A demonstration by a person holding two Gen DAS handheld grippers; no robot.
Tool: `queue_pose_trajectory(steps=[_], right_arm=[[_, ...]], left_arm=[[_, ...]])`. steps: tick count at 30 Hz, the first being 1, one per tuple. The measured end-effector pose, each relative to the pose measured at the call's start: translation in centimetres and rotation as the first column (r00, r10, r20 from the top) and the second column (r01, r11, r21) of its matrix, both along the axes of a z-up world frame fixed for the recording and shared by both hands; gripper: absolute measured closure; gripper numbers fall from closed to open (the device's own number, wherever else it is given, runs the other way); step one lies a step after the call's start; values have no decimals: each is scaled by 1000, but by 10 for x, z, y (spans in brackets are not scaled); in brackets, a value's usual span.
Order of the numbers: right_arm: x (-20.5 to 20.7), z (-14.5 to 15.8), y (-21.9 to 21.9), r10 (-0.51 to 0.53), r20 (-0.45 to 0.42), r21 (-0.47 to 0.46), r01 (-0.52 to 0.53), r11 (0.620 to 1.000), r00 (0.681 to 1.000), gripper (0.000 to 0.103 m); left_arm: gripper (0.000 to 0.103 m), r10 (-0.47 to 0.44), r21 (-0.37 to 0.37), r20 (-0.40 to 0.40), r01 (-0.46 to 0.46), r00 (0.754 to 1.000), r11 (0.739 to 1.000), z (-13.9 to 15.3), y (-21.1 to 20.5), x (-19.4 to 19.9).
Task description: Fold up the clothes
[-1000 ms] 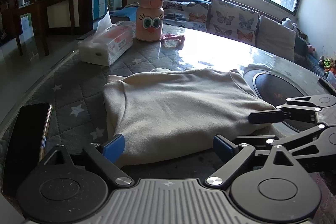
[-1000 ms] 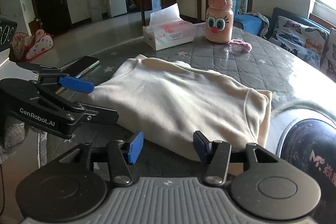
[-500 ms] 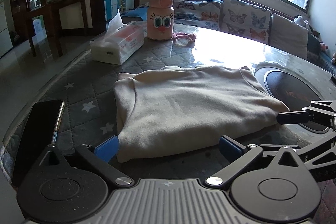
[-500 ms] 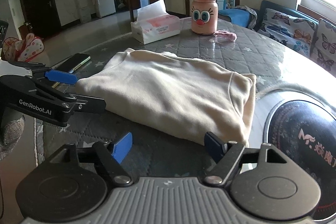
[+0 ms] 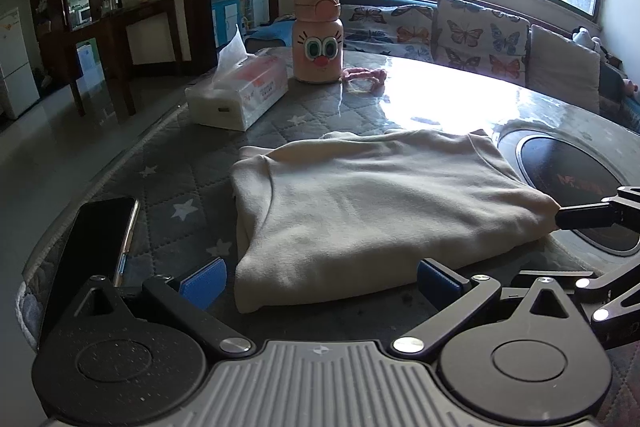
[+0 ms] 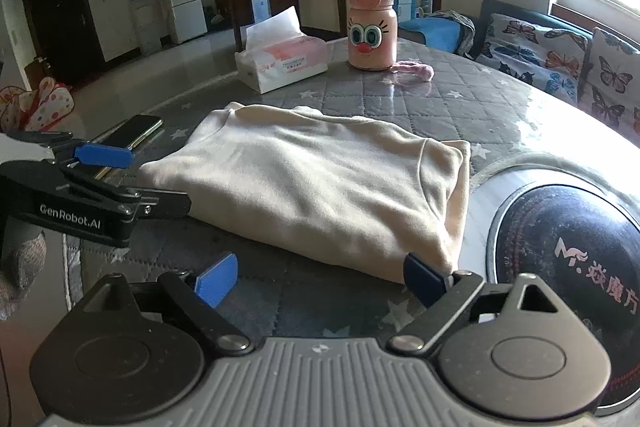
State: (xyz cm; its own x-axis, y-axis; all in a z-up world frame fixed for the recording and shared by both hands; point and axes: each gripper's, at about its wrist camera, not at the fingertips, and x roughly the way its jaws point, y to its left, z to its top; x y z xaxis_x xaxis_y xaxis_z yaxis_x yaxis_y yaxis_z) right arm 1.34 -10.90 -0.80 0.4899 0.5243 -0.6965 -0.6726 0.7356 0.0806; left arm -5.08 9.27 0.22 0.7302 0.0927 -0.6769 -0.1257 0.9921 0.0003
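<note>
Lying at the centre of the table [image 5: 168,163], the cream garment [image 5: 376,203] was already folded into a compact, several-layered rectangle, edges fairly square, one seam showing toward its 3 o'clock side in the right wrist view. Left gripper [image 5: 320,281]: fingers spread wide, holding nothing, blue pads just short of the garment's near edge at 6 o'clock. Right gripper [image 6: 320,277]: likewise spread and empty, its right pad close to the garment's near corner; whether it touched the cloth could not be told. Each gripper also appeared in the other's view, the left at 9 o'clock in the right wrist view, the right at 3 o'clock in the left wrist view. Other items on the table: tissue box [image 5: 240,99] at 11 o'clock of the garment; pink bottle [image 5: 318,37] with cartoon eyes at 12 o'clock; small pink item [image 5: 366,77] beside the bottle, identity unclear; phone [image 5: 92,247] at 8 o'clock near the table edge; dark round inset [image 5: 568,175] at 3 o'clock. Assessment: folding of this piece looked essentially complete, with no loose sleeve or hem visible. Remaining work, if any, appeared limited to a final half-fold or tidying; no further clothes were in view.
</note>
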Motion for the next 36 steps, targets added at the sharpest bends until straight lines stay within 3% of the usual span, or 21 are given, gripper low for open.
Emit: queue_pose_trajectory(steps=[15,36], right_arm=[[1,0,3,-26,2,-14,26,1000,1000,0],[-10,3,-3,-53,13,-14,53,999,999,0]], left_arm=[[0,3,13,-10,-3,1000,1000,-1,-4,2],[0,-2,19,-2,2,1000,1000,6,-18,-12]])
